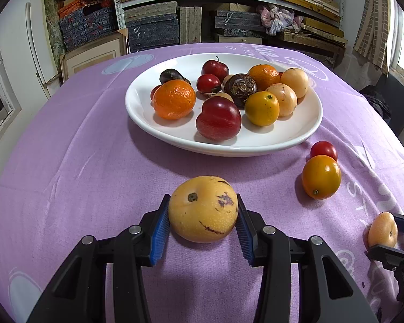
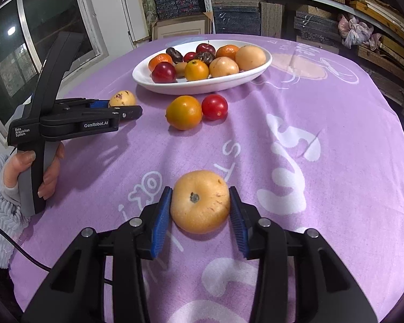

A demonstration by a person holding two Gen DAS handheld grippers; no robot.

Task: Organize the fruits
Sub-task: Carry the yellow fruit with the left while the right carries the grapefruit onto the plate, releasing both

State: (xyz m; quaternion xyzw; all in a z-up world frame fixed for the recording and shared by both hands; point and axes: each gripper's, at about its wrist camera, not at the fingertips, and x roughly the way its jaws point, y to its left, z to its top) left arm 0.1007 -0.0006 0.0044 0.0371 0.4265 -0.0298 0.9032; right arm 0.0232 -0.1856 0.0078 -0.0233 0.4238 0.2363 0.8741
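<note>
My left gripper (image 1: 202, 199) is shut on a yellow fruit with purple flecks (image 1: 203, 209), which rests on the purple cloth in front of the white plate (image 1: 229, 149). The right wrist view shows the same gripper (image 2: 126, 107) and fruit (image 2: 122, 98) at the left. My right gripper (image 2: 200, 191) is shut on a pale orange round fruit (image 2: 200, 202), its blue pads touching both sides, low on the cloth. The plate (image 2: 202, 87) holds several fruits: oranges, red plums, yellow ones and dark ones.
An orange-yellow fruit (image 2: 184, 112) and a small red fruit (image 2: 214, 106) lie loose on the cloth just before the plate. A person's hand (image 2: 48, 172) in a grey sleeve holds the left gripper's handle. Shelves of boxes stand behind the table.
</note>
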